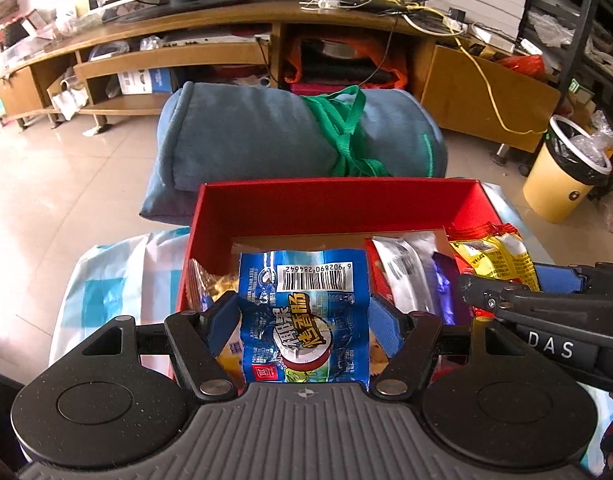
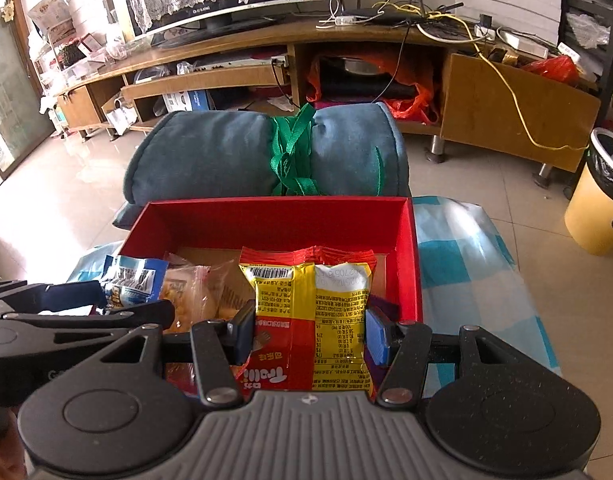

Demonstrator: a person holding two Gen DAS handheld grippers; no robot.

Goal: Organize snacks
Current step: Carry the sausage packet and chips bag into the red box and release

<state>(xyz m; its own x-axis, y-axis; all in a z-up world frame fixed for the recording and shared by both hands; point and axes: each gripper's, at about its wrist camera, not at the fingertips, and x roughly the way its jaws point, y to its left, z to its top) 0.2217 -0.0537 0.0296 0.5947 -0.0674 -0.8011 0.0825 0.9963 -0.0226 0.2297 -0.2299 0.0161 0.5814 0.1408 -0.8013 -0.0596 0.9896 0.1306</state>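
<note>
A red box stands on a blue-checked cloth and holds several snack packets. My left gripper is shut on a blue snack packet with a barcode, held upright over the box's near left part. My right gripper is shut on a yellow and red snack packet, held upright over the box's near right part. In the left wrist view the right gripper comes in from the right with the yellow packet. In the right wrist view the left gripper shows at left with the blue packet.
A rolled blue blanket tied with green straps lies just behind the box. A wooden TV stand runs along the back. A yellow trash bin stands on the tiled floor at right. The checked cloth extends right of the box.
</note>
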